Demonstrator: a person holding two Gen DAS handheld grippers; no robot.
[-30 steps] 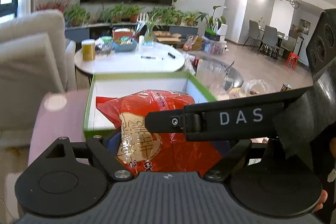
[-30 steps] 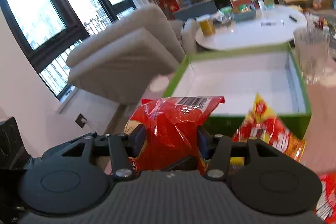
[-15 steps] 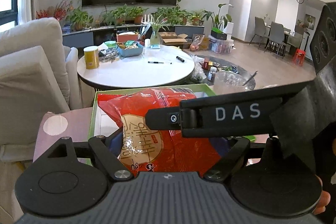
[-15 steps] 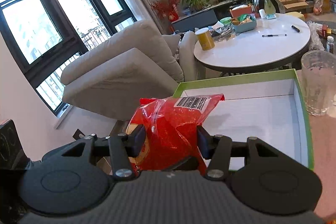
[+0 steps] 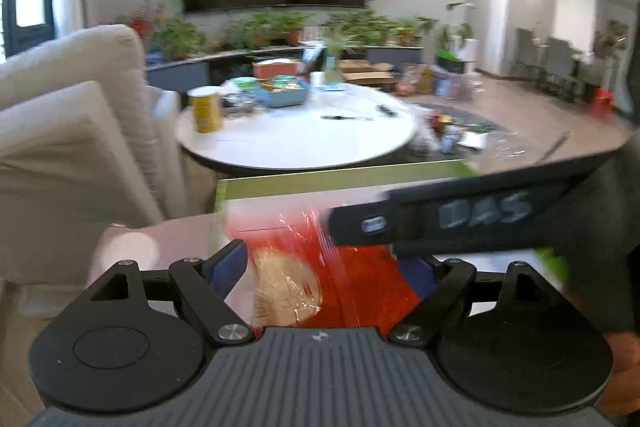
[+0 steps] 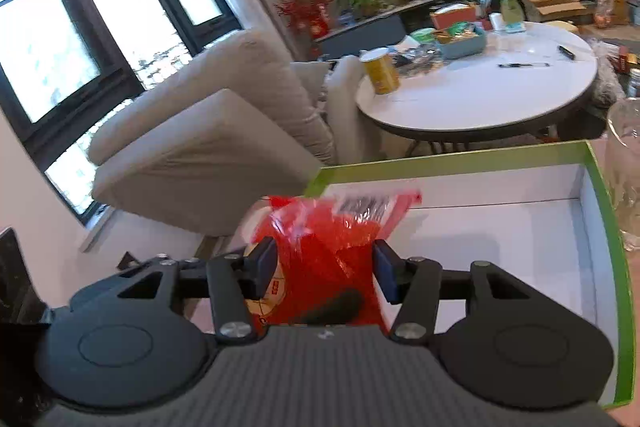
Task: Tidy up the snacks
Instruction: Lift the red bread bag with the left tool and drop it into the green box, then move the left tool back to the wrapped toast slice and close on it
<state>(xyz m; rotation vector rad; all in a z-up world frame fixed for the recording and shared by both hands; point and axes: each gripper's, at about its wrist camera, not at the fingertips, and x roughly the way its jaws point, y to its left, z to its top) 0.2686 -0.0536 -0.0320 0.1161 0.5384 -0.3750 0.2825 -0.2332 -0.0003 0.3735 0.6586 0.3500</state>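
The left gripper (image 5: 324, 267) has its jaws set wide, with the red crinkly plastic snack bag (image 5: 340, 267) lying between the blue pads; the blur hides whether the pads touch it, so whether it grips cannot be told. The right gripper (image 6: 325, 269) has its jaws pressed against both sides of the same red bag (image 6: 332, 247), holding it upright with its barcoded top edge uppermost. In the left view, the right gripper's black body crosses in front of the bag from the right. The bag hangs over the near left corner of the shallow white cardboard box with green rim (image 6: 600, 171). A clear drinking glass (image 6: 626, 171) stands just right of the box. Farther off are a beige armchair (image 6: 208, 147) and a round white table (image 6: 480, 99).
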